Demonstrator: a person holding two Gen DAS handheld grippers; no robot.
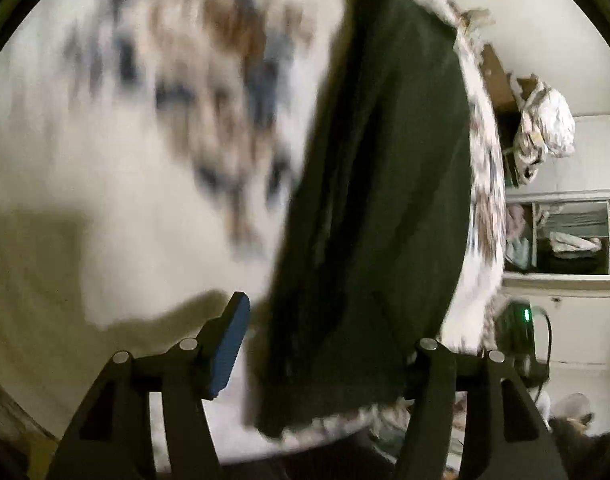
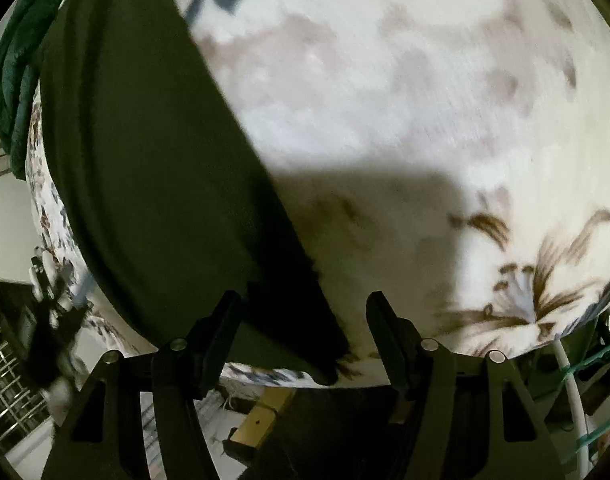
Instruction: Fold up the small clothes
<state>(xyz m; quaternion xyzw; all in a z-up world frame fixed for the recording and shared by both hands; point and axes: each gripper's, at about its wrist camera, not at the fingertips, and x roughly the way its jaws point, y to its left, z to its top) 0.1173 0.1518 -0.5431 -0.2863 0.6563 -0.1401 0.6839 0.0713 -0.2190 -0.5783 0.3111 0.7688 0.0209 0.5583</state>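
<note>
Floral bedsheet (image 1: 105, 200) under 1 dark green garment (image 1: 377, 200)

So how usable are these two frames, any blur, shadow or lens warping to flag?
Left wrist view: heavy motion blur smears the floral bedsheet and the dark cloth; the shelves at the right edge stay sharper. Right wrist view: milder blur, and a hard shadow falls across the bedsheet just ahead of the tongs. Both views: fisheye bending and black corners.
</note>
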